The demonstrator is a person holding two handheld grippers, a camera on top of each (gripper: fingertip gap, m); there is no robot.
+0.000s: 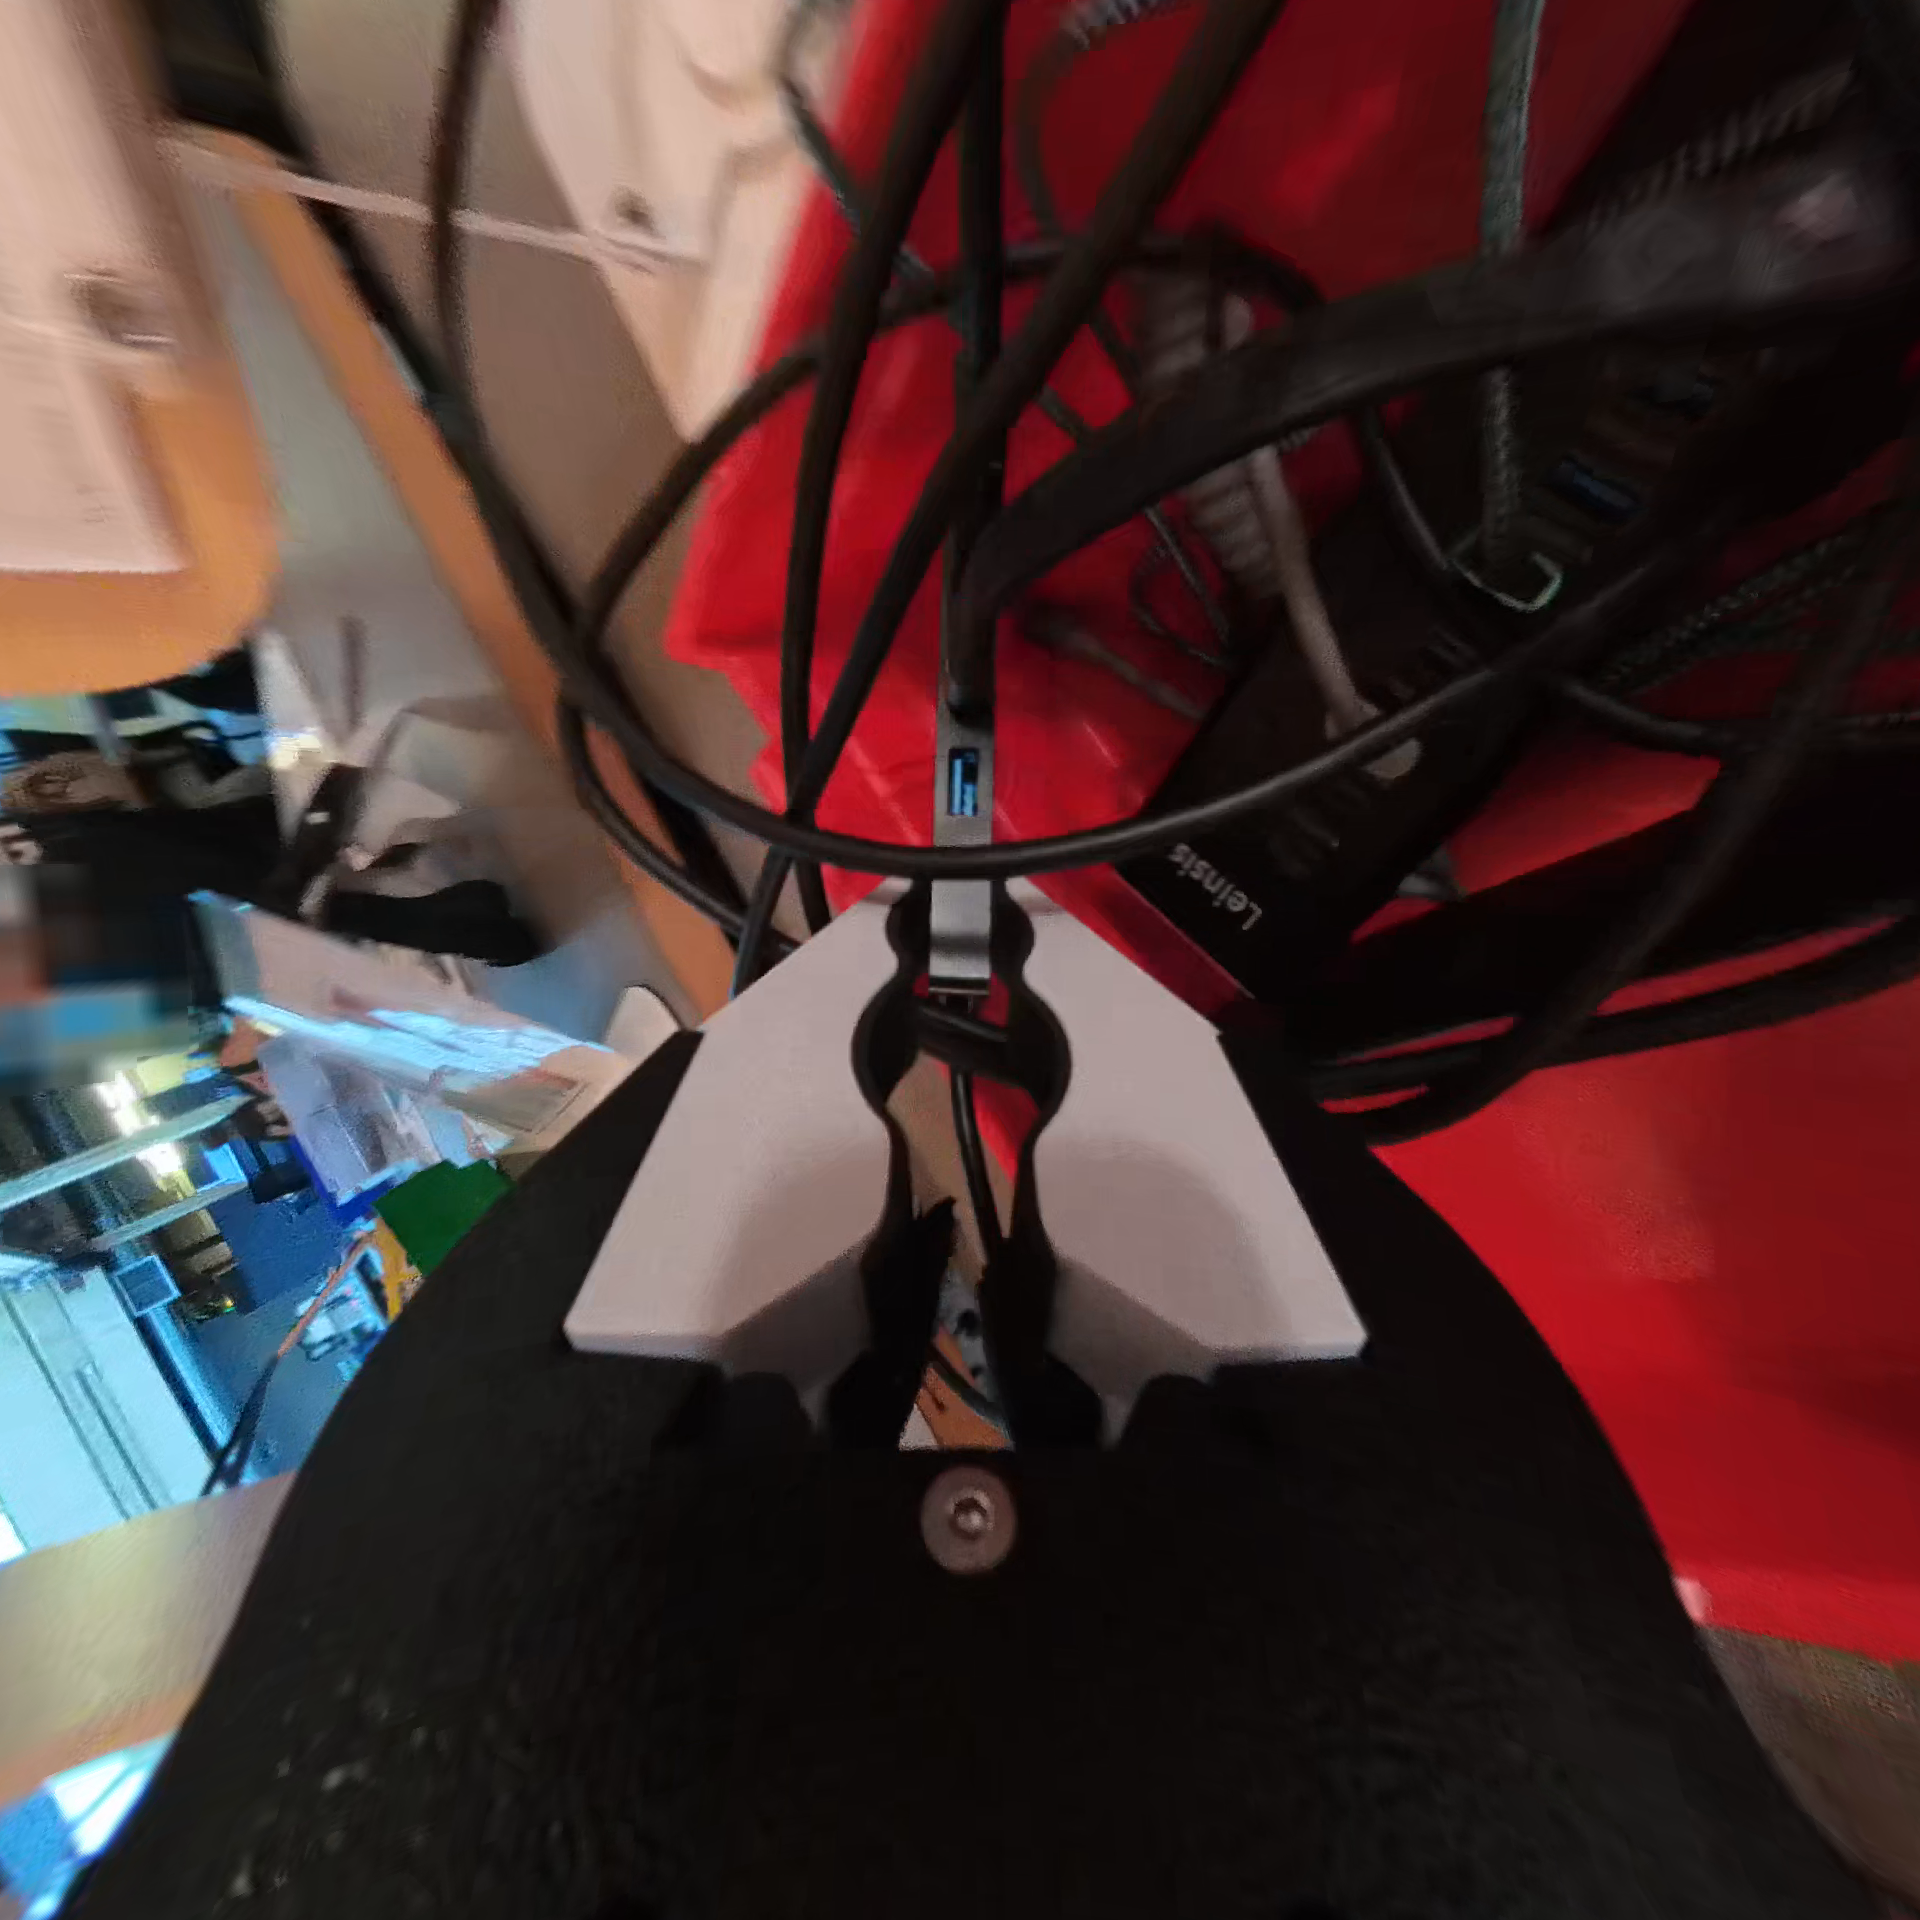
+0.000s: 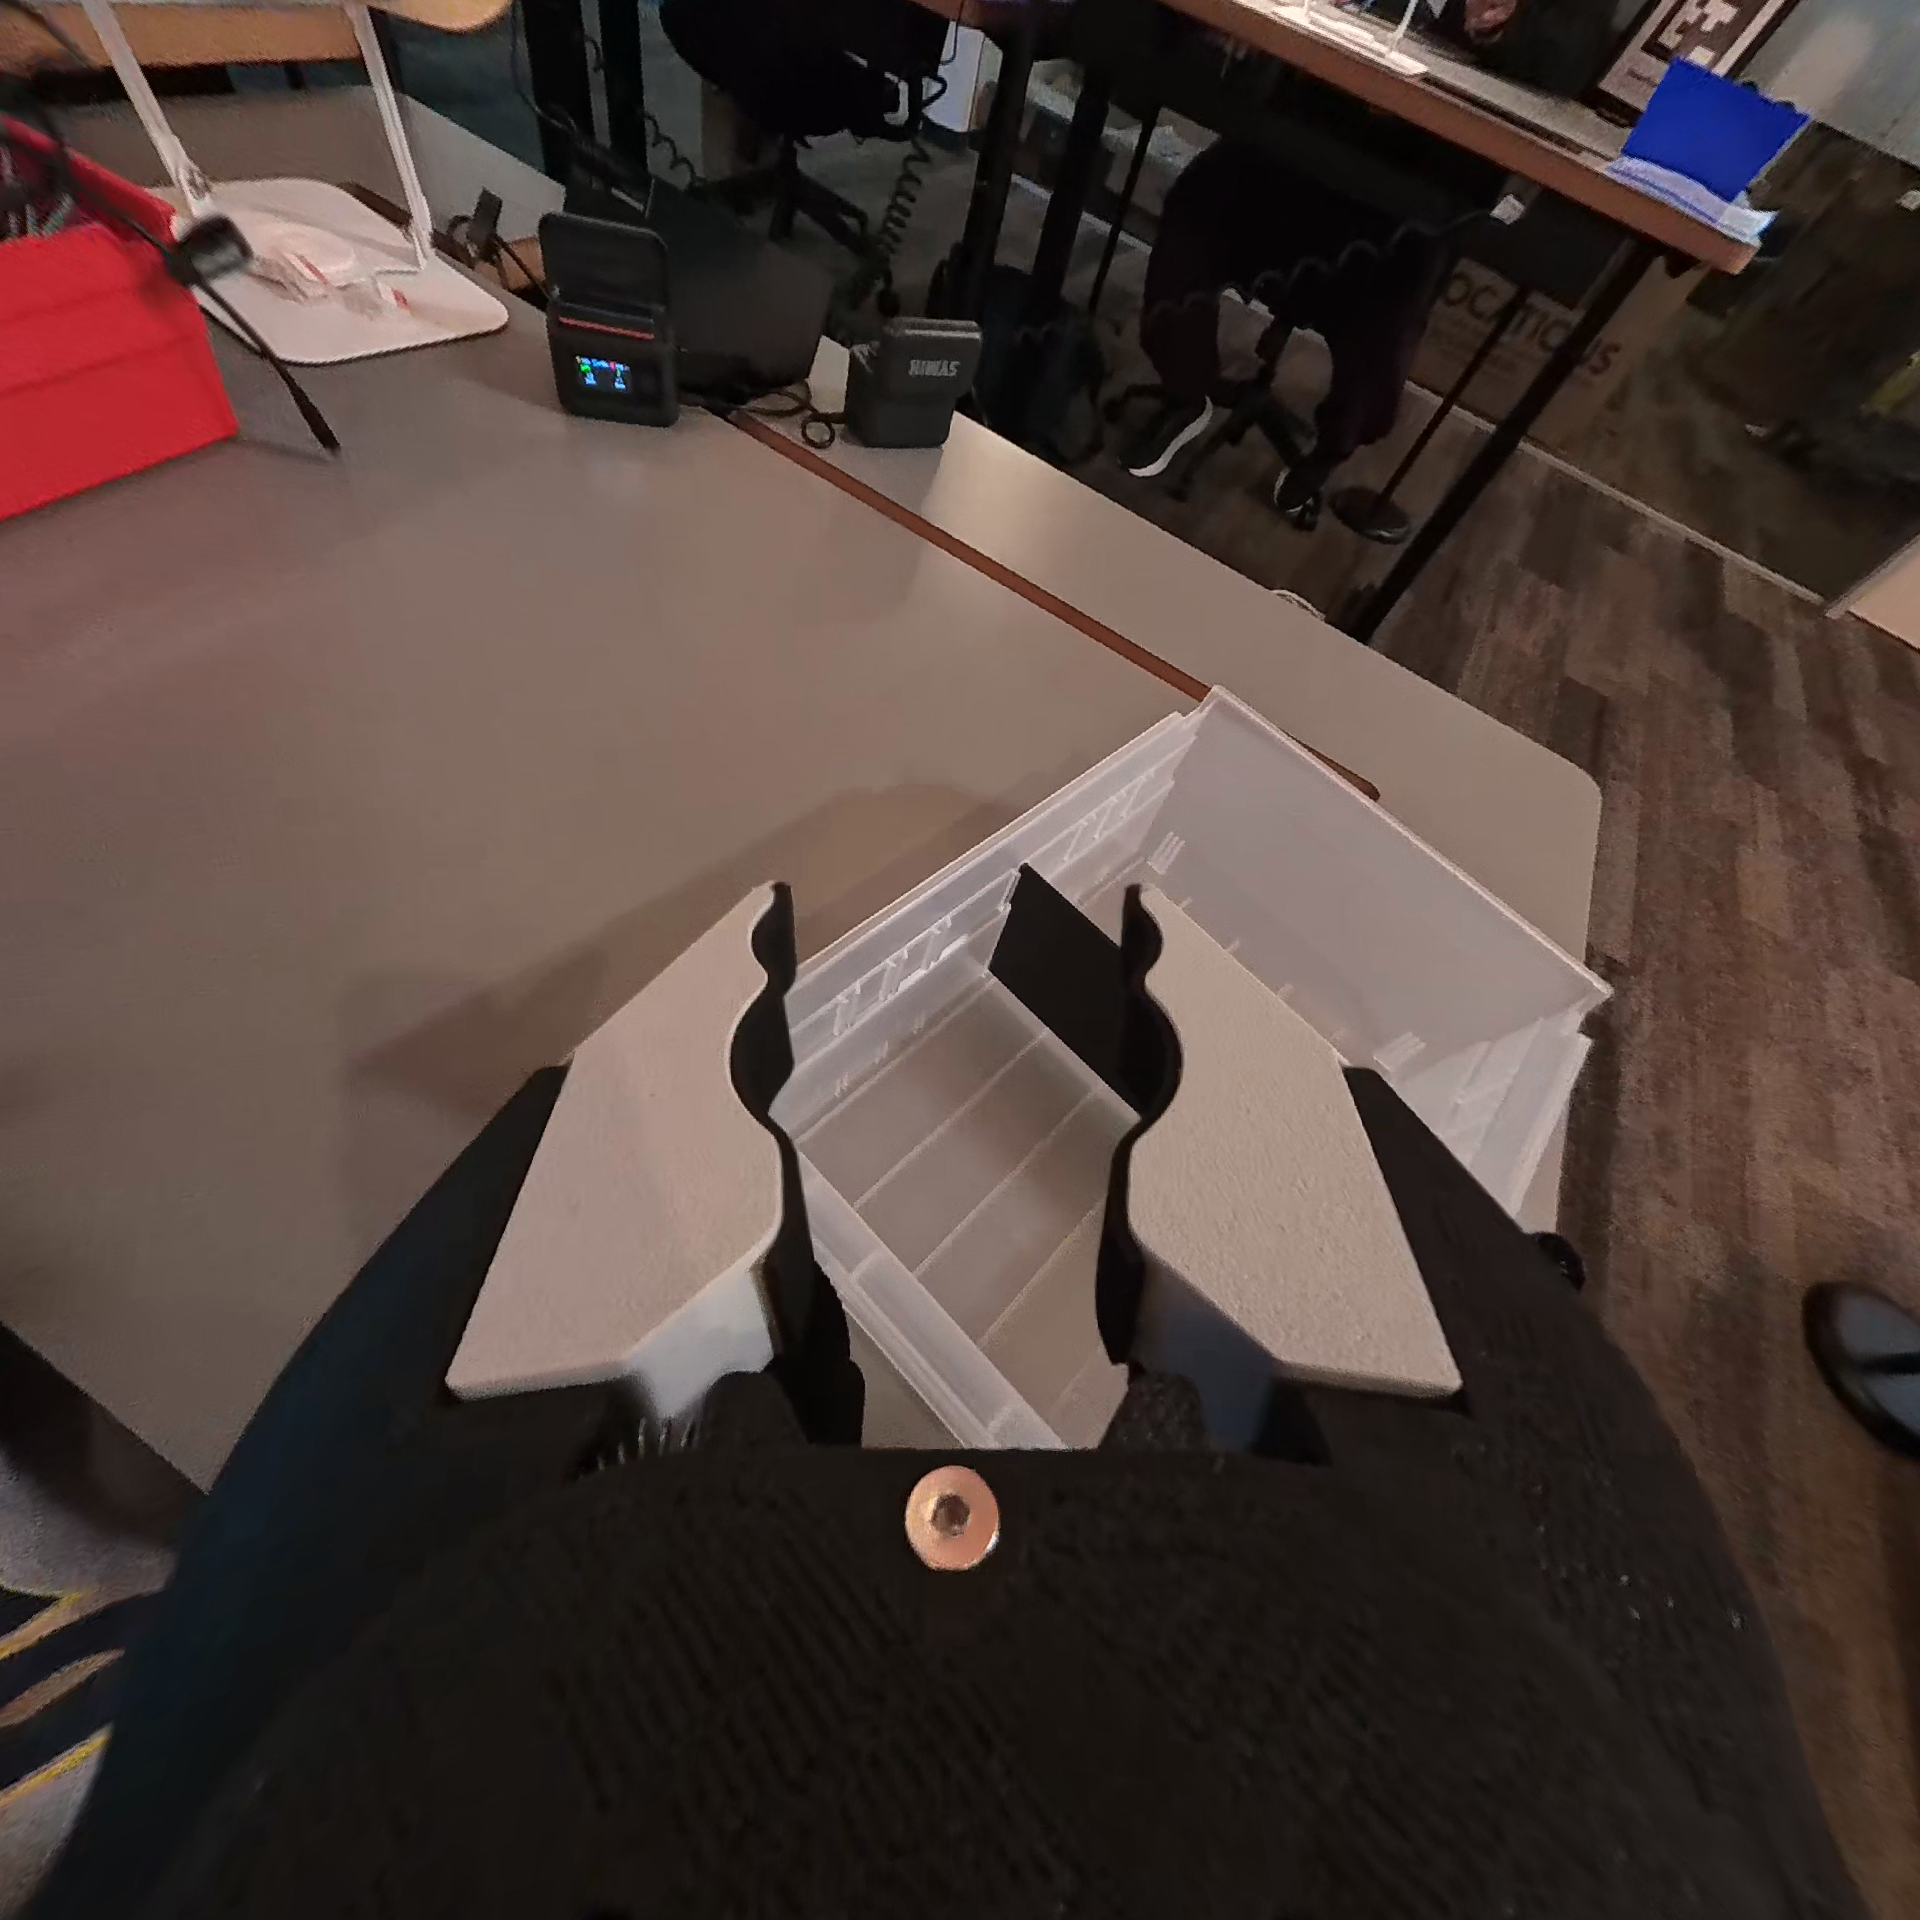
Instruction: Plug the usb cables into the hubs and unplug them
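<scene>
Left wrist view only: left gripper (image 1: 958,940) closed on a slim grey hub (image 1: 961,831), one blue port facing the camera. Tangled black cables (image 1: 1039,842) loop across the hub, over a red box (image 1: 1558,1299). A black hub (image 1: 1226,831) lies just right of the grey one.

Right wrist view only: right gripper (image 2: 956,940) wide open, holding nothing, above a clear divided tray (image 2: 1351,883) on the table (image 2: 468,675). The red box (image 2: 94,353) sits far left of the tray.
</scene>
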